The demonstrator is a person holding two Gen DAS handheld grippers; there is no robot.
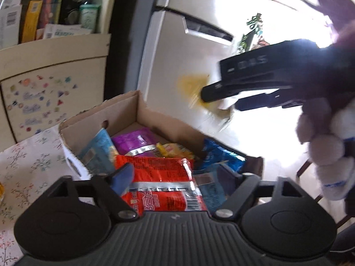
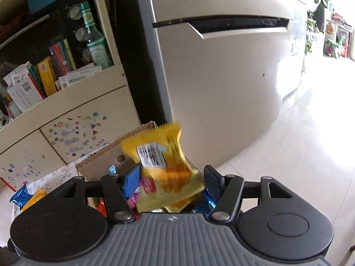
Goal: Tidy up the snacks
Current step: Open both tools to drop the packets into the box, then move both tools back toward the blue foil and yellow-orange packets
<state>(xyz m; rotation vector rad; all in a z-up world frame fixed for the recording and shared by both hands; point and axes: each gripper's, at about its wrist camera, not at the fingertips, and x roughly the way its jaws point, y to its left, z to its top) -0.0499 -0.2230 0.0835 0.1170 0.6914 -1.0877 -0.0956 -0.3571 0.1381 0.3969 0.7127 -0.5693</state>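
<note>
The left tongs (image 1: pixel 175 176) are spread apart over an open cardboard box (image 1: pixel 142 110), and they grip nothing. A red packet (image 1: pixel 159 177) lies right under them, between the two fingers. Past it sit a purple packet (image 1: pixel 135 140) and a small yellow one (image 1: pixel 173 150). A light blue packet (image 1: pixel 97 153) leans on the box wall to the left of the tongs, and a dark blue packet (image 1: pixel 219 157) lies to the right.

The right tongs (image 2: pixel 172 177) are spread apart too. A yellow packet (image 2: pixel 162 164) sits between the fingers, blurred, just above the box. The right finger is clear of the packet; whether the left blue finger (image 2: pixel 132 180) touches it I cannot tell.

The box stands on a bench with a flower cloth (image 1: pixel 28 164). More packets, blue (image 2: pixel 20 196) and orange (image 2: pixel 34 199), lie on the cloth far to the left of the right tongs.

Behind the box is a cream cupboard (image 2: pixel 66 119) with stickers on its doors (image 2: pixel 77 135) and a shelf of boxes and books (image 2: pixel 44 77), plus a bottle (image 2: pixel 97 44). A big pale fridge (image 2: pixel 221 77) stands ahead, on a shiny white floor (image 2: pixel 299 144)
</note>
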